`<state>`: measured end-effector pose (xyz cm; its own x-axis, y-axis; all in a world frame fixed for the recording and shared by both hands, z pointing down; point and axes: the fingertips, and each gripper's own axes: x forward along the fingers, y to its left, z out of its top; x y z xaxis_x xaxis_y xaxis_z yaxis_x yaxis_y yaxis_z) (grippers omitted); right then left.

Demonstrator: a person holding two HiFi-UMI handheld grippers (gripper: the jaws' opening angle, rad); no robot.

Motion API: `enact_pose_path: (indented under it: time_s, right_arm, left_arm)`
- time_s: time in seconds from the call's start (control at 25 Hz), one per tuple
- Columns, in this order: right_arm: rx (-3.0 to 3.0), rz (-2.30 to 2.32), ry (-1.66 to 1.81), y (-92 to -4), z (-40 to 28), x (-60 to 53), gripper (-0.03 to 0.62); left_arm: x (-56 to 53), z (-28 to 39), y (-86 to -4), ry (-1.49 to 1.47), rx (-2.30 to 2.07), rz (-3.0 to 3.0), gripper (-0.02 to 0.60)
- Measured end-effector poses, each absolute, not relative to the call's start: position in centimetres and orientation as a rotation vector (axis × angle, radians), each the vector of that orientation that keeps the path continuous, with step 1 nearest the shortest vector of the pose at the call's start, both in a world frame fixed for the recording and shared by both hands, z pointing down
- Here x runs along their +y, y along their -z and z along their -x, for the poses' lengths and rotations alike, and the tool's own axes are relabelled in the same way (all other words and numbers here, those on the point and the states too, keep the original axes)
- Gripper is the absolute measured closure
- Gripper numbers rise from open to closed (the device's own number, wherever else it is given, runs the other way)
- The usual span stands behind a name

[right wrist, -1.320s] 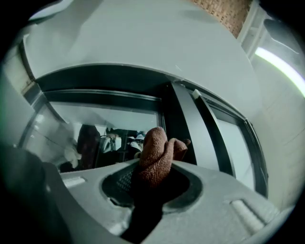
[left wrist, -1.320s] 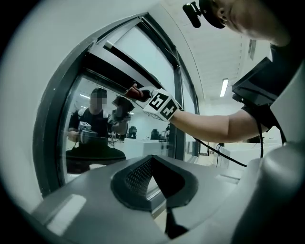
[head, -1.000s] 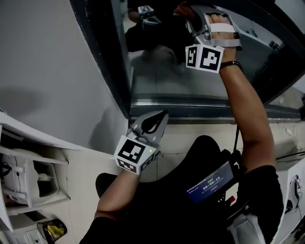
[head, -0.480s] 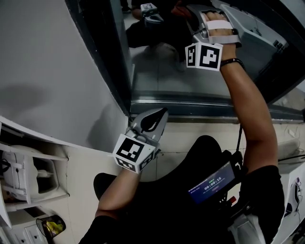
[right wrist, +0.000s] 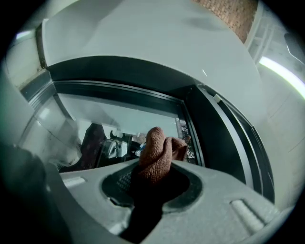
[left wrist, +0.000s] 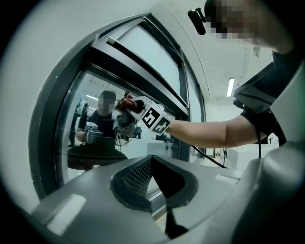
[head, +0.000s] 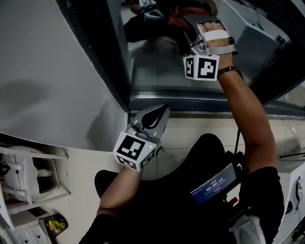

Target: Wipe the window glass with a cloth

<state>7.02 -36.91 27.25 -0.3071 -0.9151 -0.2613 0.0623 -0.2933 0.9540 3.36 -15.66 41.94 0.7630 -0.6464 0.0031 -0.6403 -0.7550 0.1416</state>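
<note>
A reddish-brown cloth (right wrist: pixel 158 155) is bunched between the jaws of my right gripper (right wrist: pixel 152 188), which is shut on it. In the head view that right gripper (head: pixel 190 21) is raised high against the window glass (head: pixel 157 66), the cloth (head: pixel 178 14) showing at its tip. The left gripper view shows the right gripper (left wrist: pixel 127 110) on the pane (left wrist: pixel 90 128) from the side. My left gripper (head: pixel 151 120) hangs low by the sill with its jaws together and nothing between them; in its own view the left gripper (left wrist: pixel 151 183) points at the lower frame.
A dark window frame (head: pixel 107 62) runs down the left of the pane, with a metal sill (head: pixel 190 106) along the bottom. A grey wall (head: pixel 52 81) fills the left. White shelves (head: pixel 28 176) stand at lower left. A phone (head: pixel 213 183) sits at the person's waist.
My right gripper with the cloth has moved a little down and left across the upper pane. The left gripper has stayed by the sill.
</note>
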Motion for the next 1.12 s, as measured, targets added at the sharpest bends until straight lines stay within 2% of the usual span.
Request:
enact_pose_path:
  time_s: [0.68,1.12]
  right_arm:
    - [-1.307,-1.038,1.604,-40.8,-6.8,-36.6,0.519]
    - [-1.357,-0.987,1.555,-45.4,-7.0,-36.3,0.520]
  left_arm:
    - [-17.2,-4.5,-43.8,0.049,-1.012,-2.799,0.565]
    - [-17.1,-5.7,-44.1,0.033,-1.001,-2.804,0.565]
